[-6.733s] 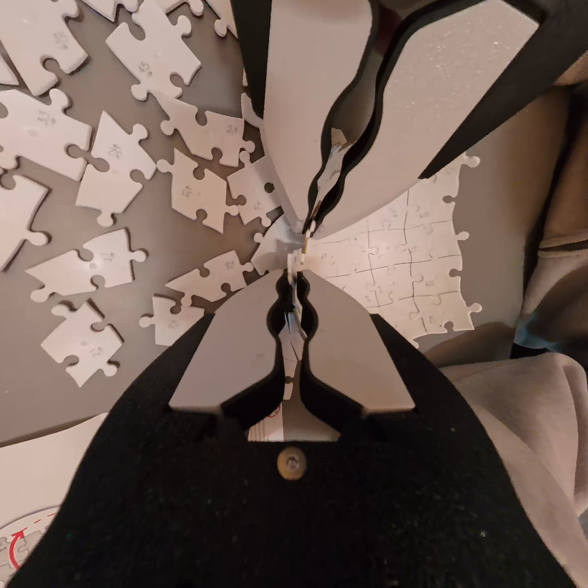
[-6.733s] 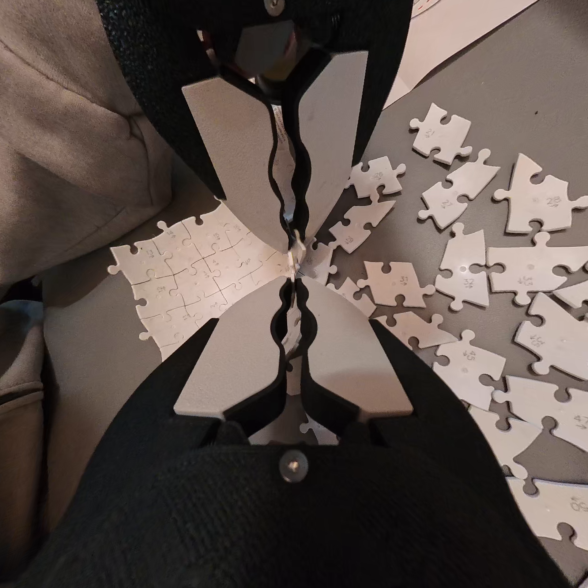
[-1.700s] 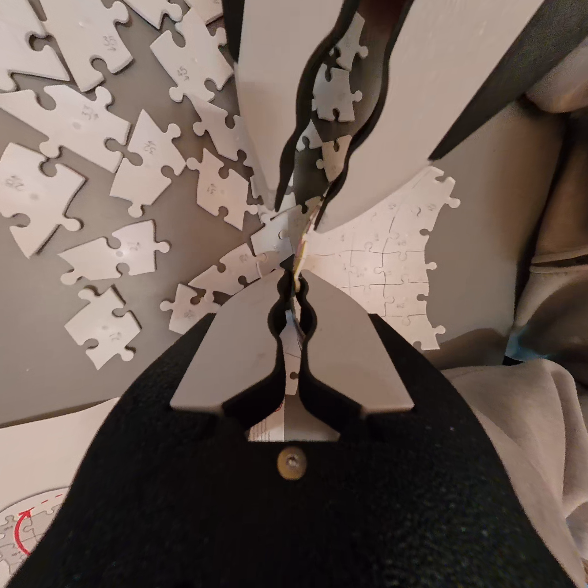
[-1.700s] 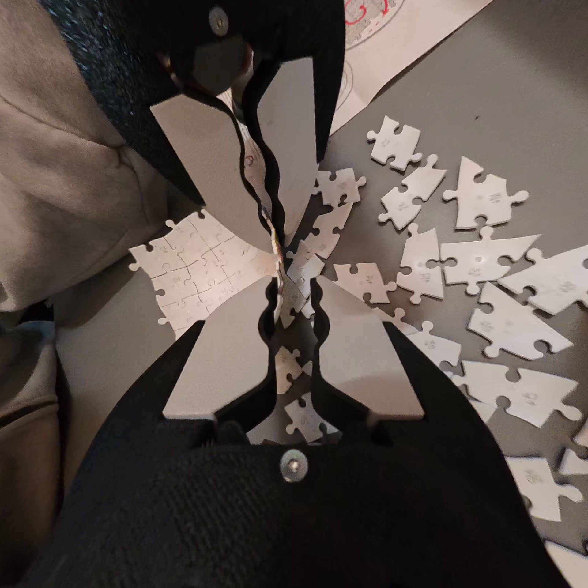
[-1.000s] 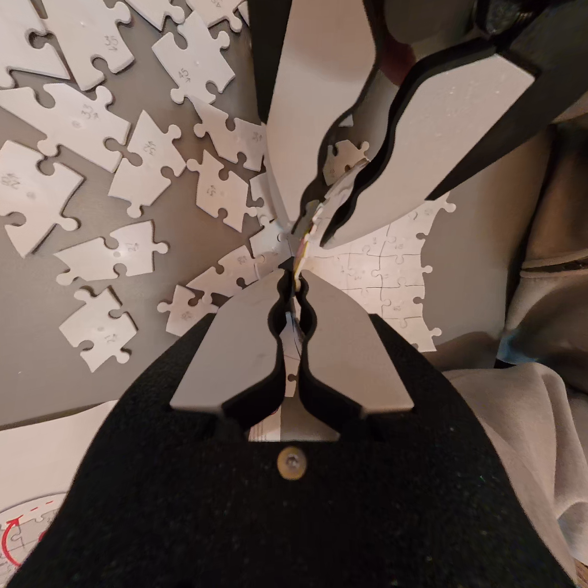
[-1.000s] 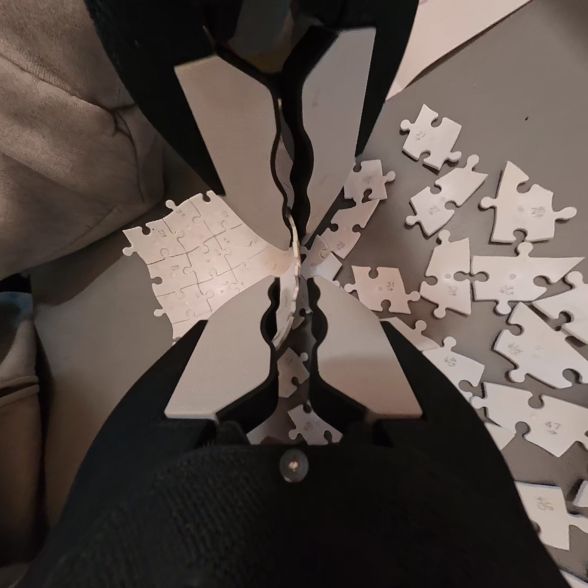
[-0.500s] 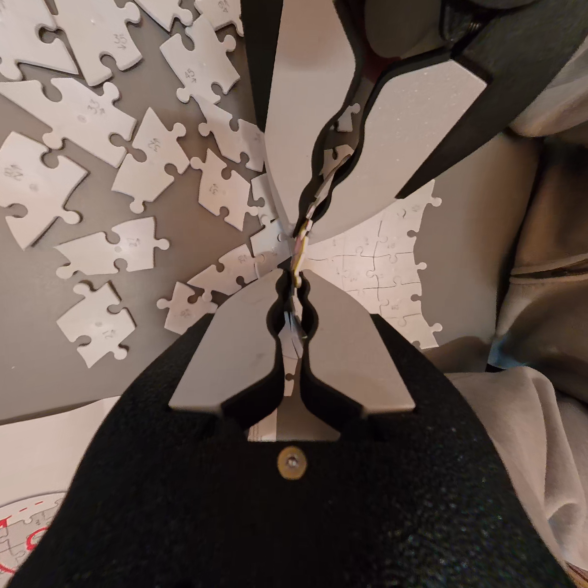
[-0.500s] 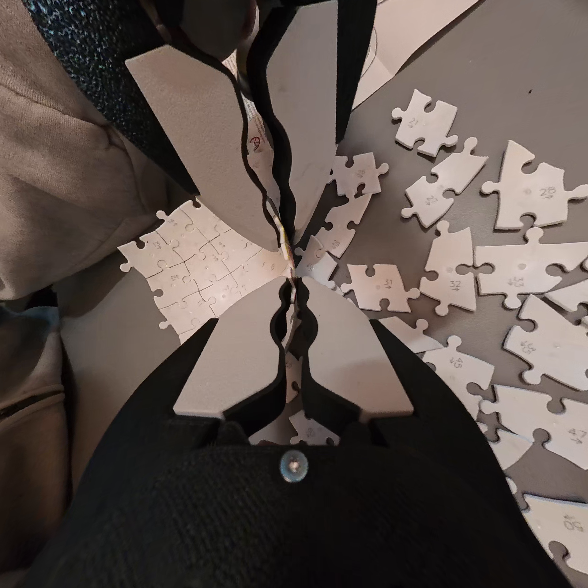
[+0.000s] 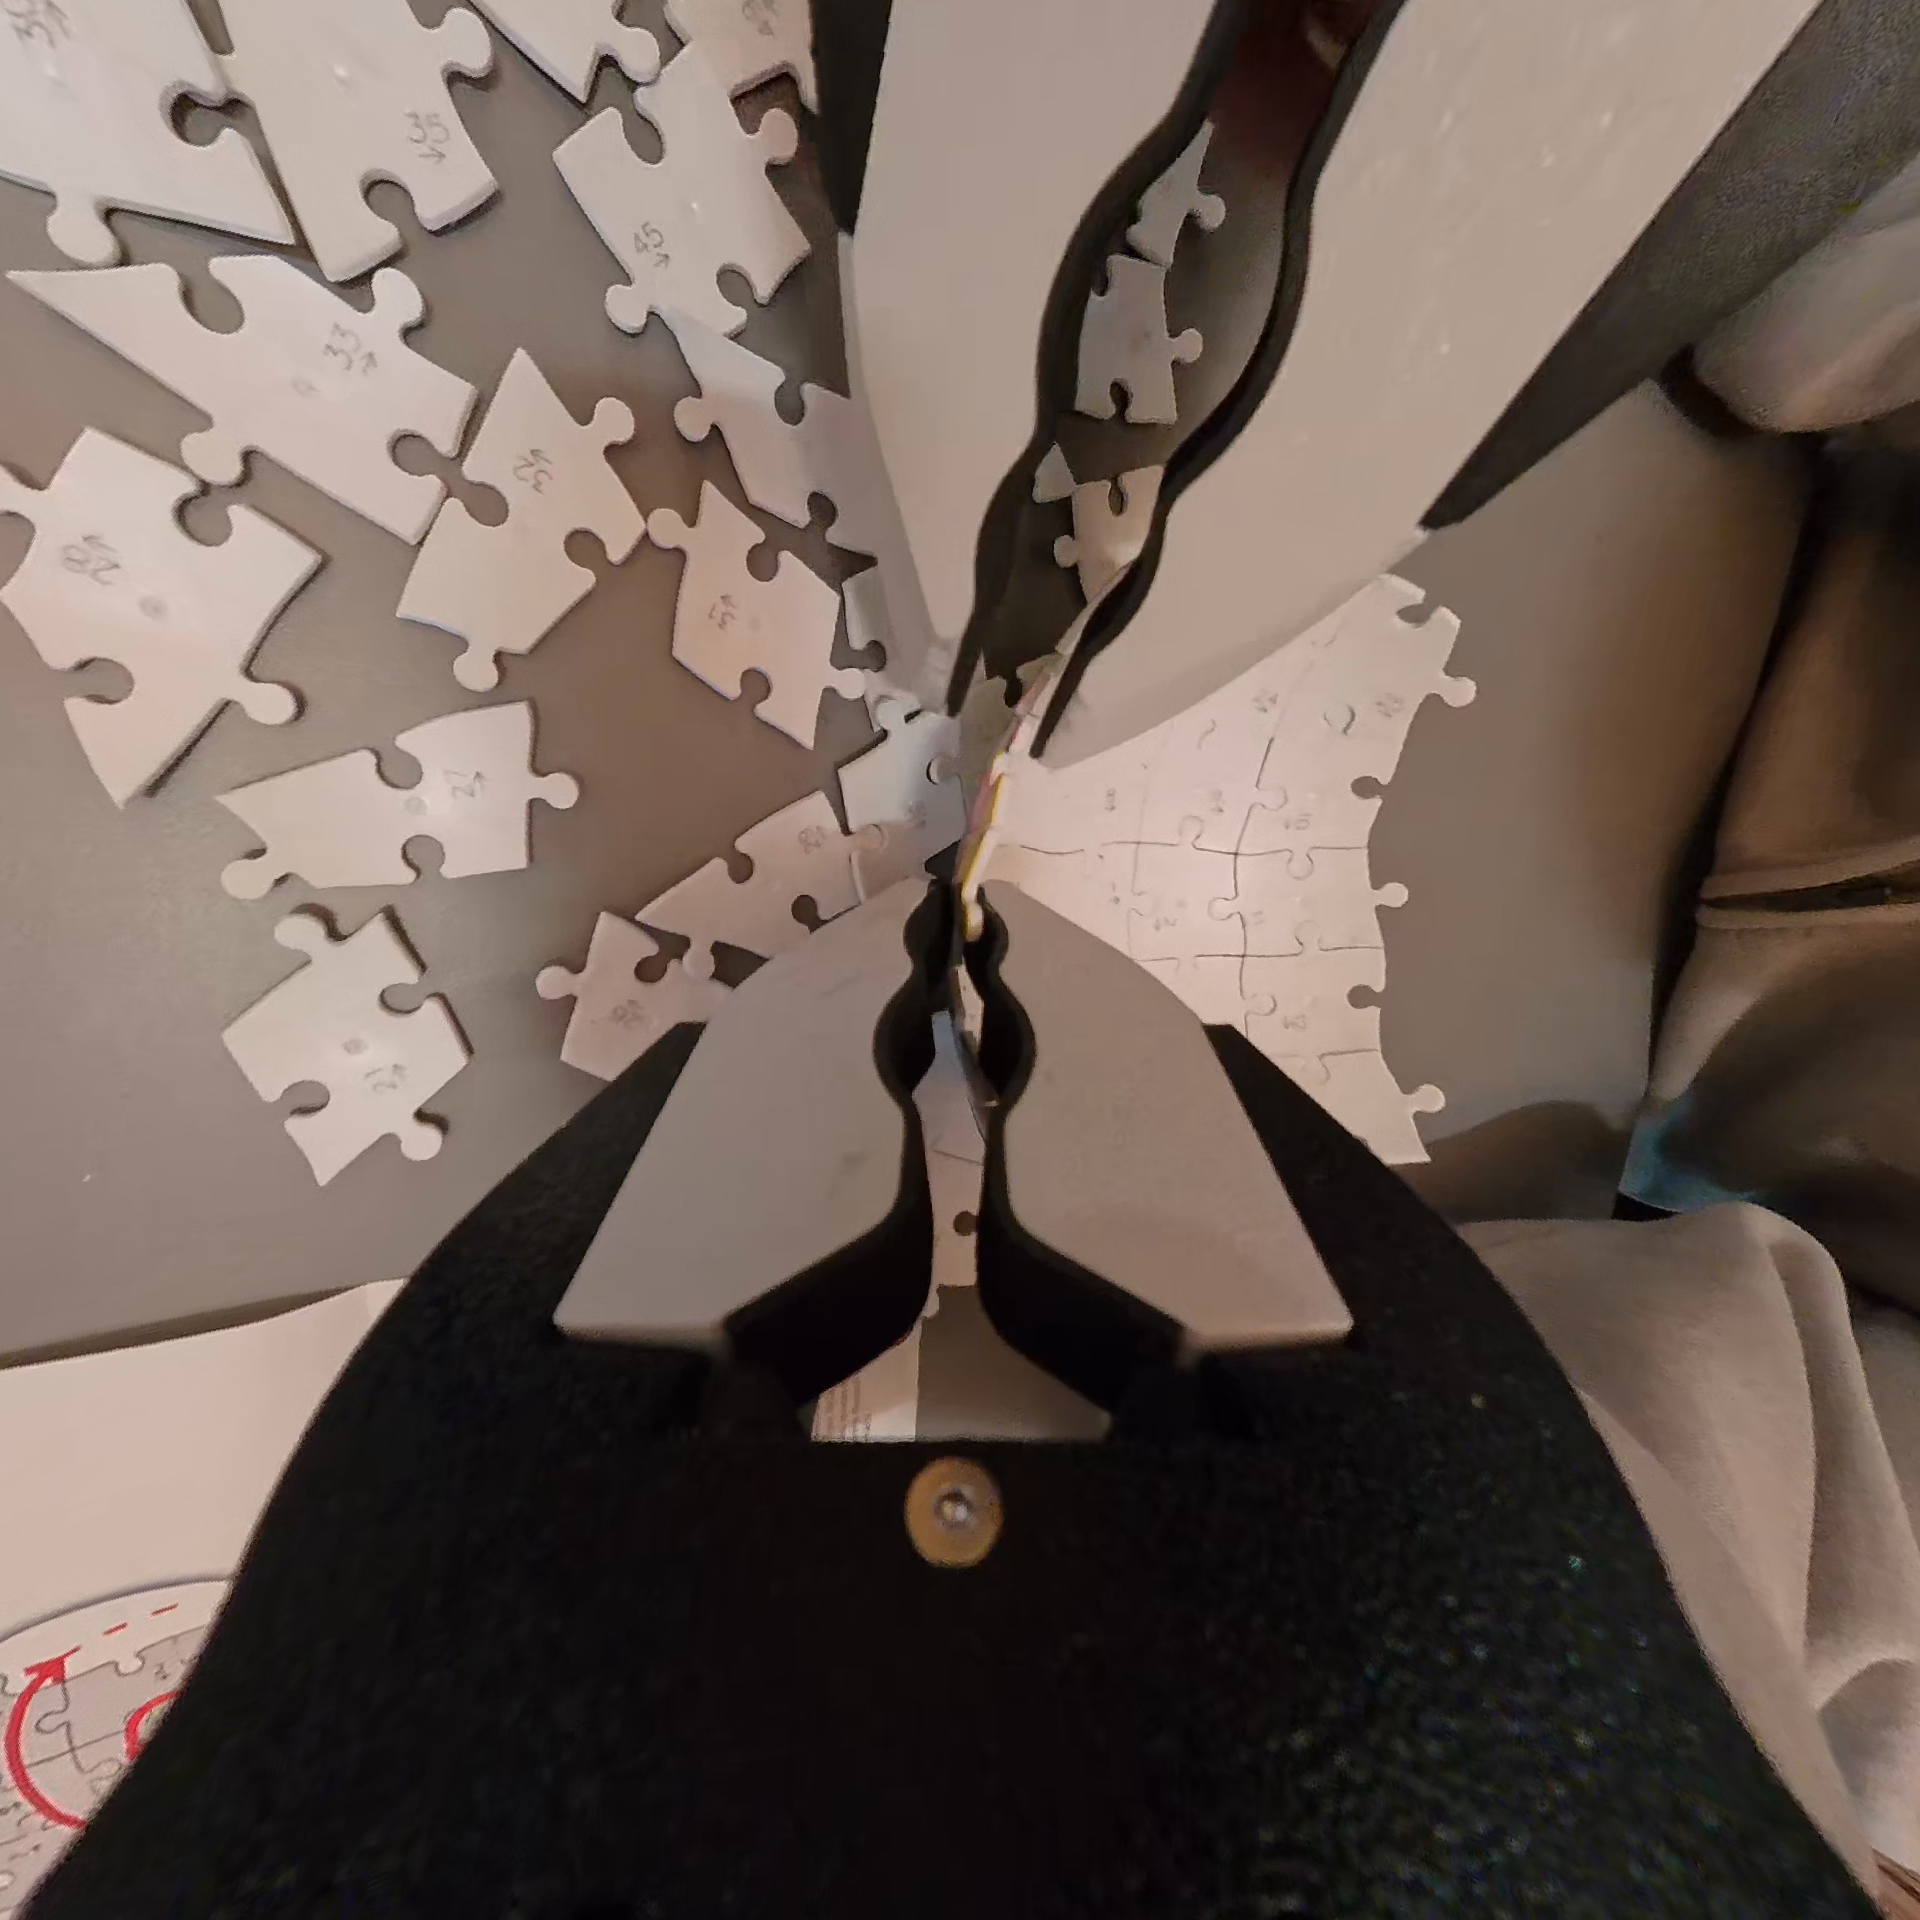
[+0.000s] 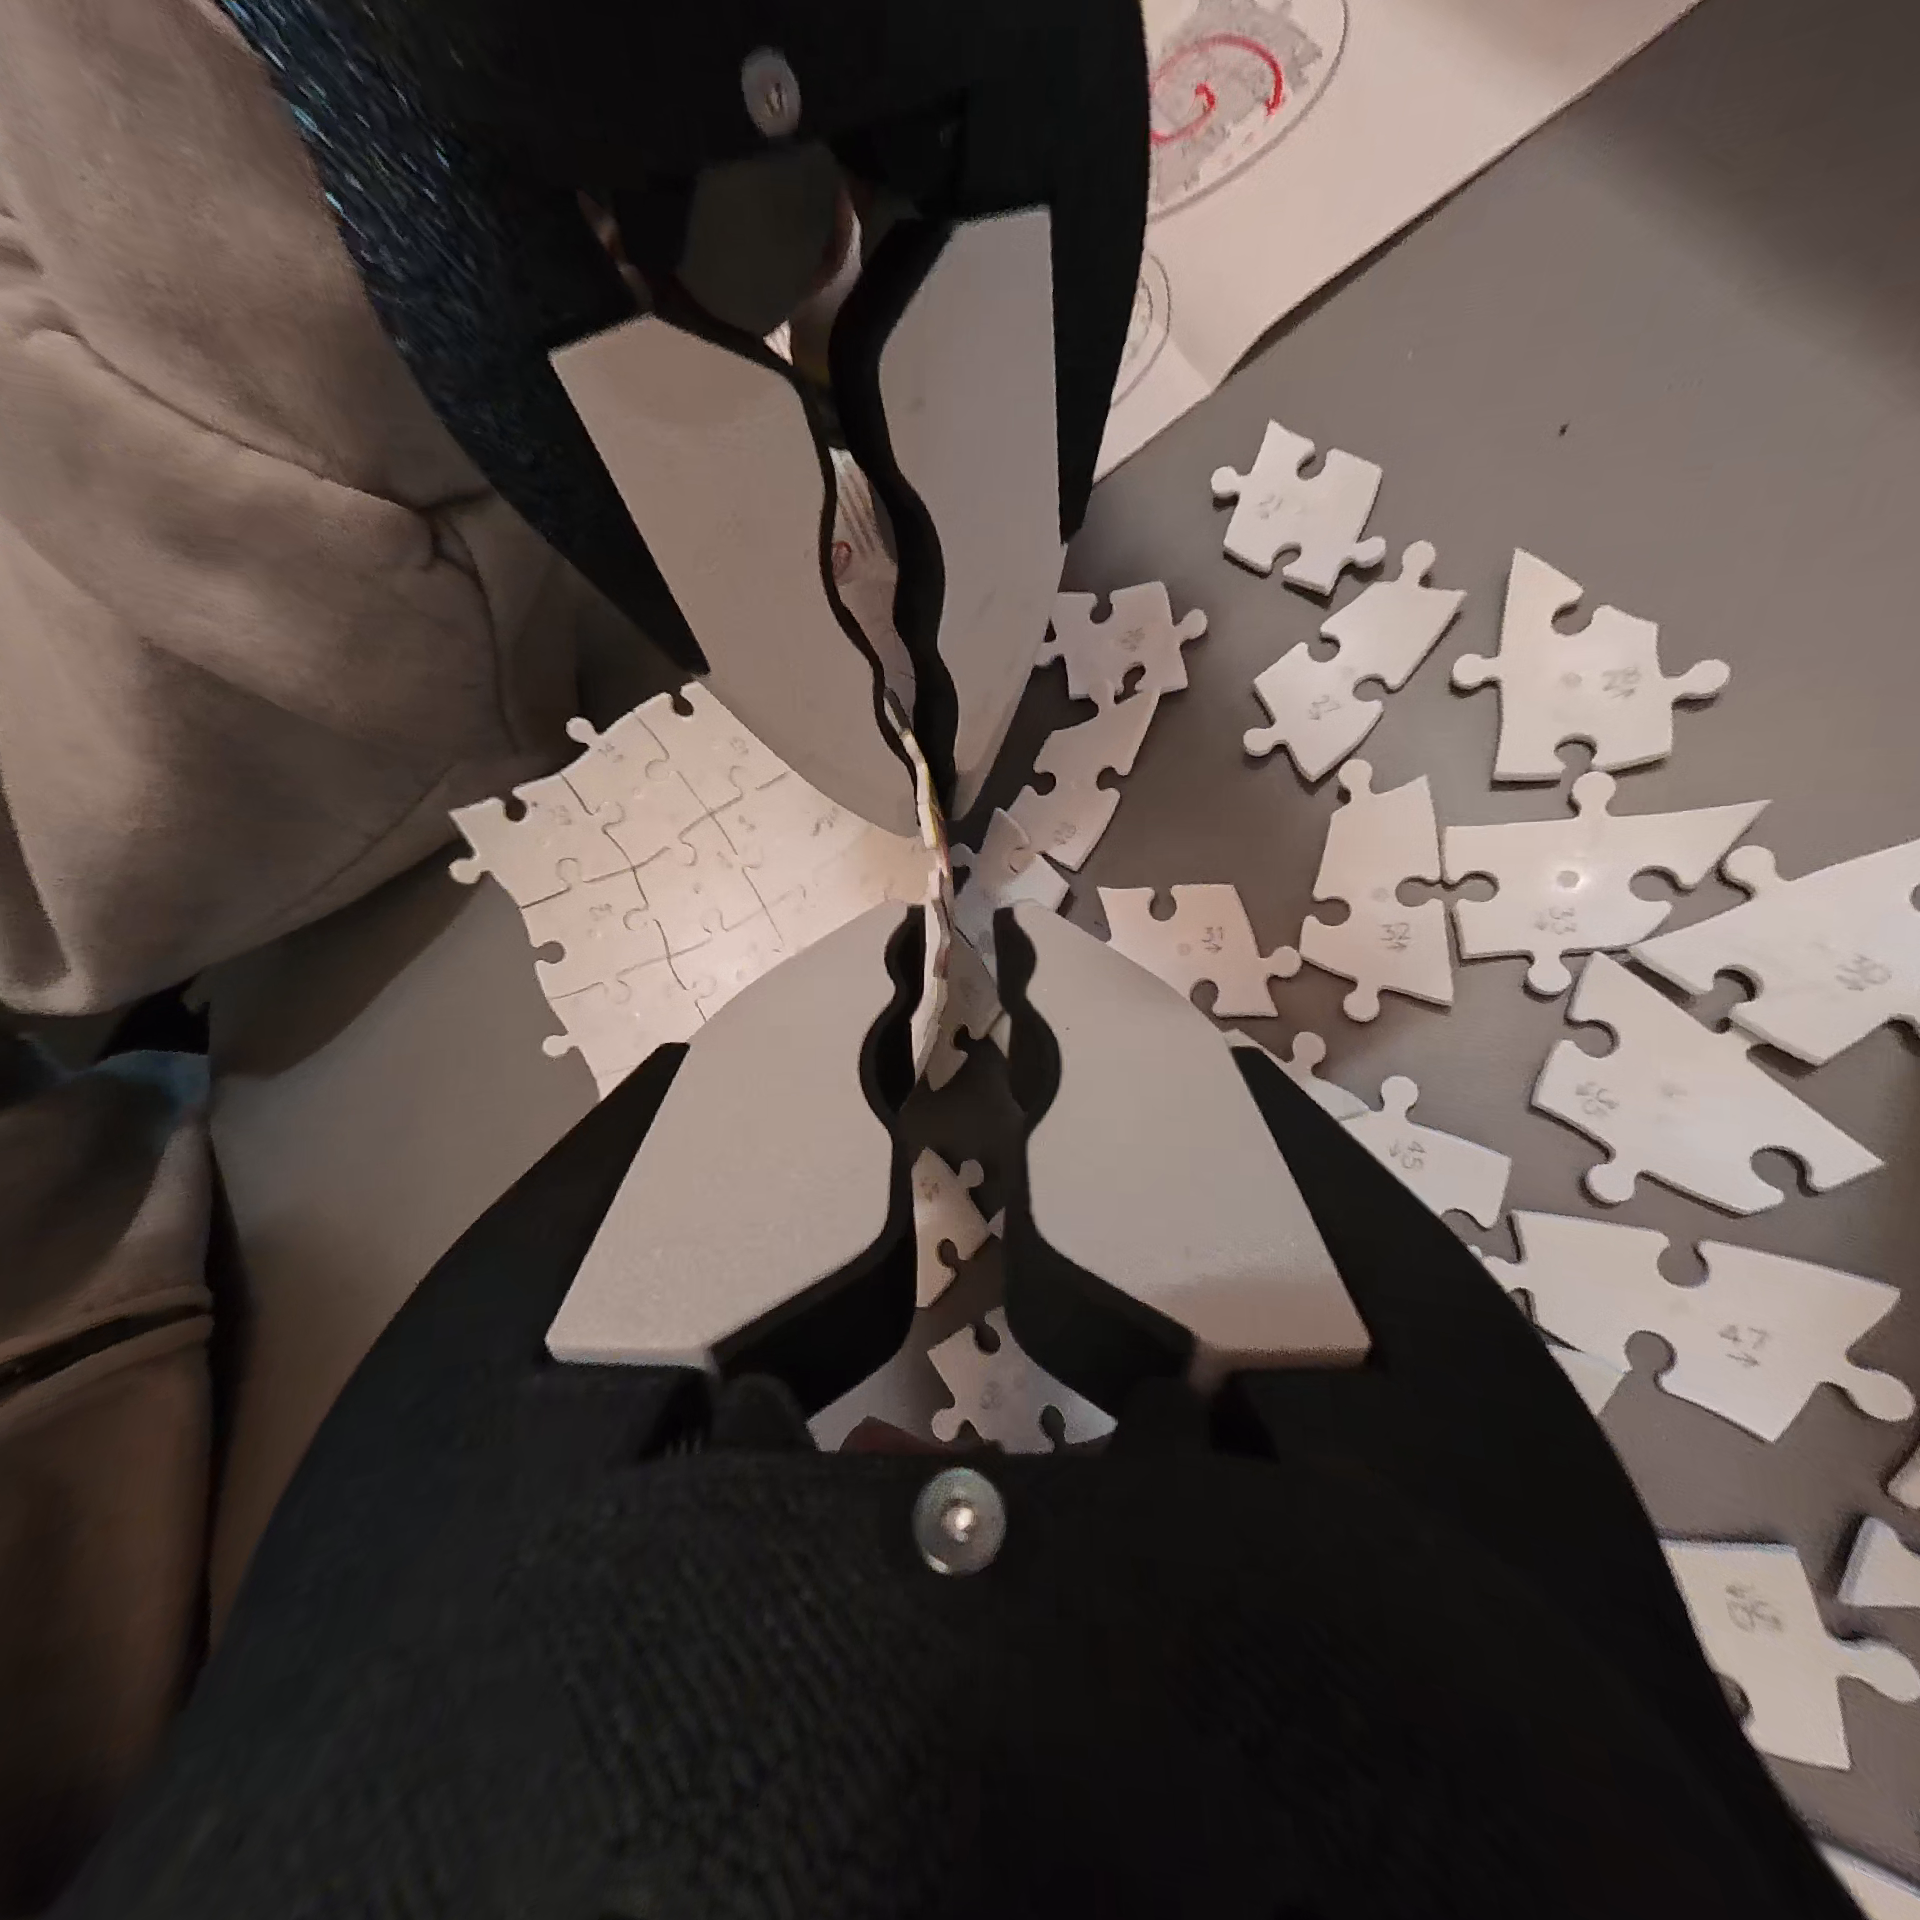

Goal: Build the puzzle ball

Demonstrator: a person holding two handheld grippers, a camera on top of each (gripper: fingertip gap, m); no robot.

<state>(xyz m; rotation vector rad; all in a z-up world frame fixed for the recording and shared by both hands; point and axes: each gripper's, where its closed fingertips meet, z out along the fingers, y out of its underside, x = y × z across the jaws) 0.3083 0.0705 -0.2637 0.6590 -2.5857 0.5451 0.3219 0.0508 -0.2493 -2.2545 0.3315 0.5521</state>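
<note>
Over grey table [image 9: 125, 1195], left gripper [image 9: 961, 914] pinches piece [image 9: 982, 831].

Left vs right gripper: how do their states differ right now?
Left gripper is pinched shut on the edge of the joined puzzle section; right gripper stands slightly open, a gap showing between its fingers around that edge. Through the left's fingers only the section shows; through the right's, loose pieces on the table. Shared: tips nearly meet, opposed, at the same edge.

Left hand-held gripper [image 9: 971, 914] clamped tight; right hand-held gripper [image 10: 961, 920] slightly parted, tips nearly meeting.
</note>
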